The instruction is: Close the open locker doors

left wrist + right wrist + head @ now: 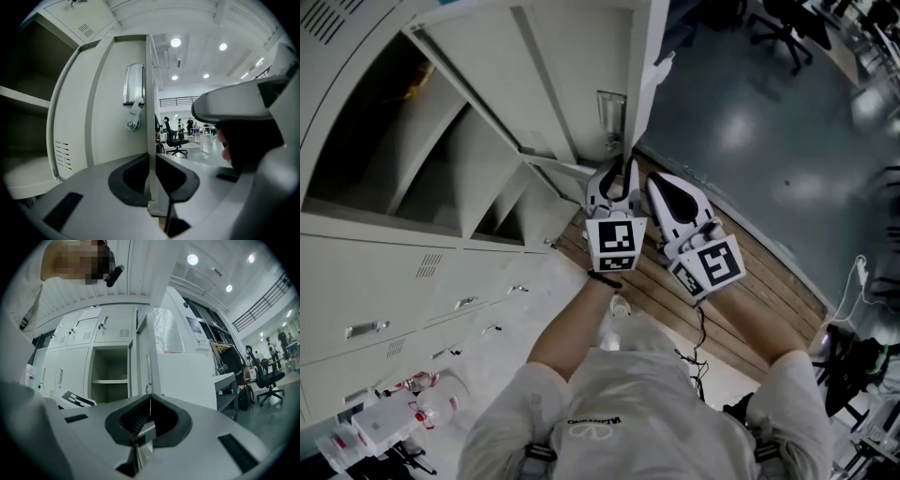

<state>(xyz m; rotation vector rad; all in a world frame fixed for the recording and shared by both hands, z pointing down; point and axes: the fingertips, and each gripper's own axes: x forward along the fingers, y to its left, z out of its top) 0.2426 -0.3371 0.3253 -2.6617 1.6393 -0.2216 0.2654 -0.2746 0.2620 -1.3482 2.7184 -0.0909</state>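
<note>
Your left gripper (150, 174) straddles the free edge of the open locker door (112, 136), jaws slightly apart (loose rather than clamped, I'd judge). Your right gripper (149, 416), pressed together on nothing, hangs just beside that door. Swing fast and the edge may slip out, or the jaws get pinched against the locker (450, 141).
</note>
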